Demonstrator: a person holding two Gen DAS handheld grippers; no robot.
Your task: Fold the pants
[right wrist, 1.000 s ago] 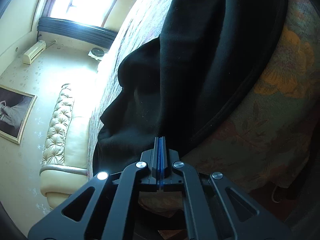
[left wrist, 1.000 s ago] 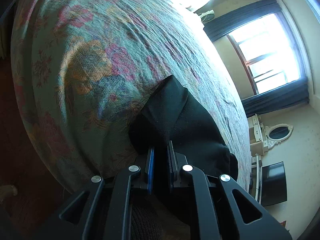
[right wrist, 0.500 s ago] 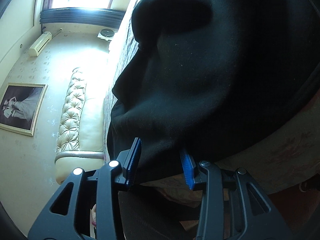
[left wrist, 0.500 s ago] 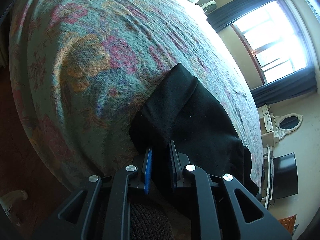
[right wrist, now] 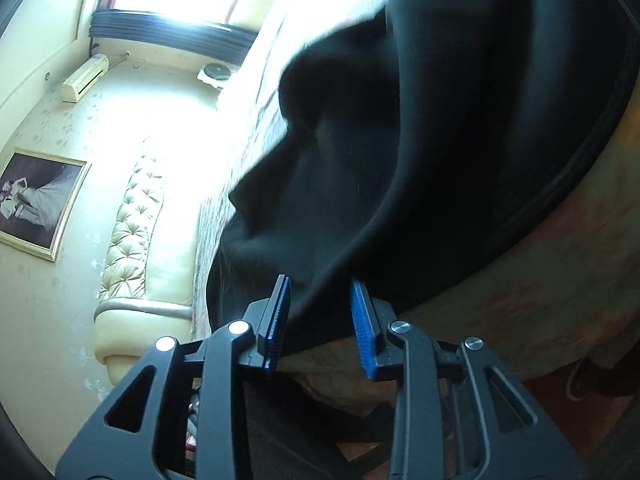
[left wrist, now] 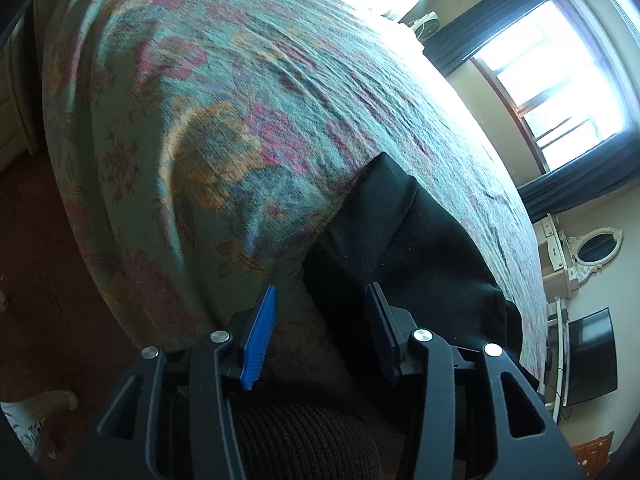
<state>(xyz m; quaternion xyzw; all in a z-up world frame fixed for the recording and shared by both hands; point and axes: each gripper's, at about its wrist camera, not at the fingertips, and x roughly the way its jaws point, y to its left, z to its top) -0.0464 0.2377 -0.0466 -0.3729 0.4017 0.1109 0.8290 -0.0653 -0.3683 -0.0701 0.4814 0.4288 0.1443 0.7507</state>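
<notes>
Black pants lie folded near the edge of a bed with a floral green cover. My left gripper is open, its blue pads spread on either side of the pants' near corner. In the right wrist view the black pants fill the upper right. My right gripper is open with a fold of the cloth hanging between its pads, not pinched.
A cream tufted headboard and a framed picture are on the left wall. A bright window with dark curtains, a mirror and a dark screen stand beyond the bed. Dark floor lies left of the bed.
Both grippers have opened. The left let go of the pants' corner in the last half second; the right opened earlier and now sits narrower around the hanging cloth.
</notes>
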